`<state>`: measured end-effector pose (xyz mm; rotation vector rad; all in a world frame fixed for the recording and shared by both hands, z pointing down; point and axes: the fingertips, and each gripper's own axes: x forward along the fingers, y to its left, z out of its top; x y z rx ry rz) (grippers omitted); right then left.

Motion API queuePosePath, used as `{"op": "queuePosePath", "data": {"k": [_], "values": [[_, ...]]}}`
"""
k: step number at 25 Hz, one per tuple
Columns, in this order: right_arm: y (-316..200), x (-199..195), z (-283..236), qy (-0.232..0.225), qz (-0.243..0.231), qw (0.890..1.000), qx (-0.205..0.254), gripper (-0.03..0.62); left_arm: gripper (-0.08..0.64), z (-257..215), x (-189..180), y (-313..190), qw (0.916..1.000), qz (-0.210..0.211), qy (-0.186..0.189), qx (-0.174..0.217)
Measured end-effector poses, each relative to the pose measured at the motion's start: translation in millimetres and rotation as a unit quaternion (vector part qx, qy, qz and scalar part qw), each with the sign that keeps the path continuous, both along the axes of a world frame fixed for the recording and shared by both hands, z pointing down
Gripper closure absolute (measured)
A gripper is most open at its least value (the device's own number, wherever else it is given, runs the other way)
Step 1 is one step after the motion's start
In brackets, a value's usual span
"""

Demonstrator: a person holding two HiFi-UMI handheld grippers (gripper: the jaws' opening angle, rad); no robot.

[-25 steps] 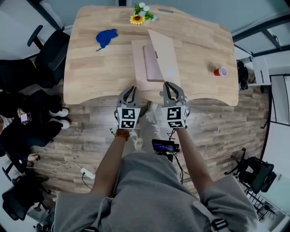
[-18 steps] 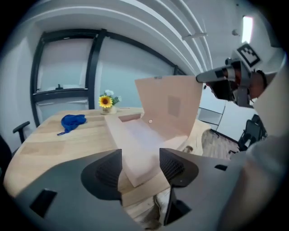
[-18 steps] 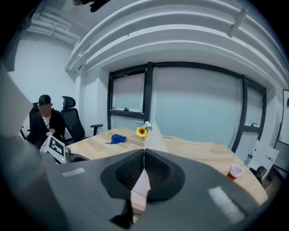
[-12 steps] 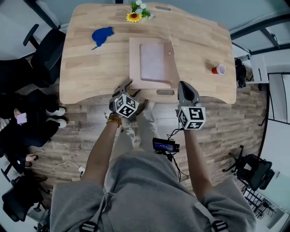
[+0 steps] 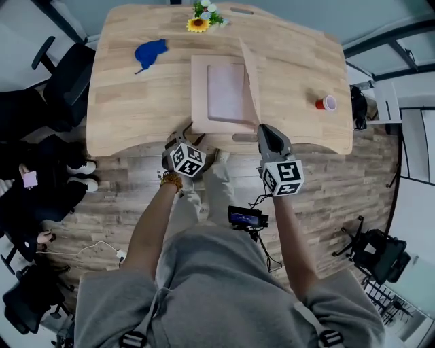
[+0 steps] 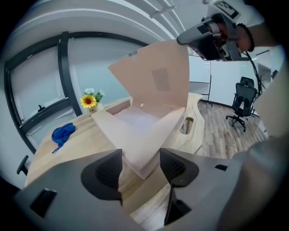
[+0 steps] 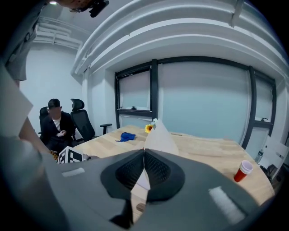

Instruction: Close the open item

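Note:
A flat pink box (image 5: 198, 88) lies open on the table, its lid (image 5: 250, 75) hinged on the right and standing up. My right gripper (image 5: 262, 128) is shut on the lid's near edge. In the right gripper view the thin lid (image 7: 160, 135) rises edge-on from between the shut jaws (image 7: 143, 163). My left gripper (image 5: 188, 136) sits at the box's near left corner and its jaws have just been opening. In the left gripper view the box corner (image 6: 135, 135) lies between the open jaws (image 6: 141, 170), untouched, with the lid (image 6: 158, 76) above.
On the wooden table (image 5: 299, 61) are a blue cloth (image 5: 151, 51), a sunflower vase (image 5: 202, 20) and a red cup (image 5: 327, 103). A cable slot (image 5: 245, 138) is cut near the front edge. A seated person (image 5: 27, 180) and office chairs (image 5: 68, 75) are at the left.
My left gripper has dropped to the box's near left corner, rolled, and opened its jaws. My right gripper has shifted slightly to the right, staying shut at the lid's near edge.

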<state>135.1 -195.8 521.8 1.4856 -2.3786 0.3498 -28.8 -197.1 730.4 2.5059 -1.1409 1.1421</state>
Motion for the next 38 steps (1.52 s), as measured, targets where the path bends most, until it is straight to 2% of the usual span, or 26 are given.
{"op": "queuePosePath", "data": {"k": [8,23,28,38], "values": [[10.8,-28.2,13.8,-0.003,-0.038,0.999,-0.02,0.577,0.311,2.7,-5.6,4.8,0.9965,-0.057,0.058,-0.02],[21.0,-76.8,55.4,-0.002,-0.096,0.993,-0.071,0.572,0.321,3.0,-6.8,6.4,0.9948,-0.071,0.069,-0.022],[23.0,-98.2,75.0,-0.007,-0.107,0.989,-0.098,0.568,0.322,2.8,-7.7,8.2,0.9945,-0.073,0.071,-0.024],[25.5,-115.7,104.0,-0.01,-0.114,0.983,-0.141,0.563,0.336,3.6,-7.8,16.6,0.9949,-0.067,0.072,-0.021]]}}
